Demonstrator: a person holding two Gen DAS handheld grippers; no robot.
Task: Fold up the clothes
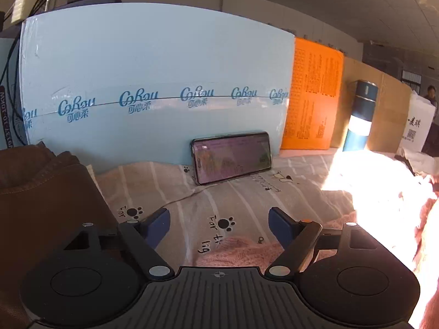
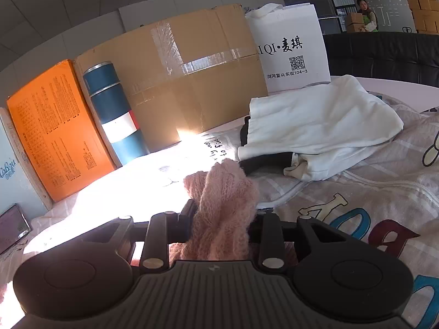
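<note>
Left wrist view: the left gripper point(image 1: 219, 226) hangs spread wide over the striped sheet point(image 1: 247, 200), empty, with the phone point(image 1: 231, 156) leaning beyond it and brown clothes point(image 1: 41, 200) to its left. Right wrist view: the right gripper point(image 2: 223, 223) pinches a bunched pink sweater point(image 2: 223, 205); past the sweater lies a white garment point(image 2: 321, 128).

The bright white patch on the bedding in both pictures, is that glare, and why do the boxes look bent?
Left wrist view: sunlight blows out the striped bedsheet at right, erasing its pattern; the blue CoRou box bulges from fisheye distortion. Right wrist view: the same glare sits before the cardboard box, while the pink knit garment stays clearly detailed.
</note>
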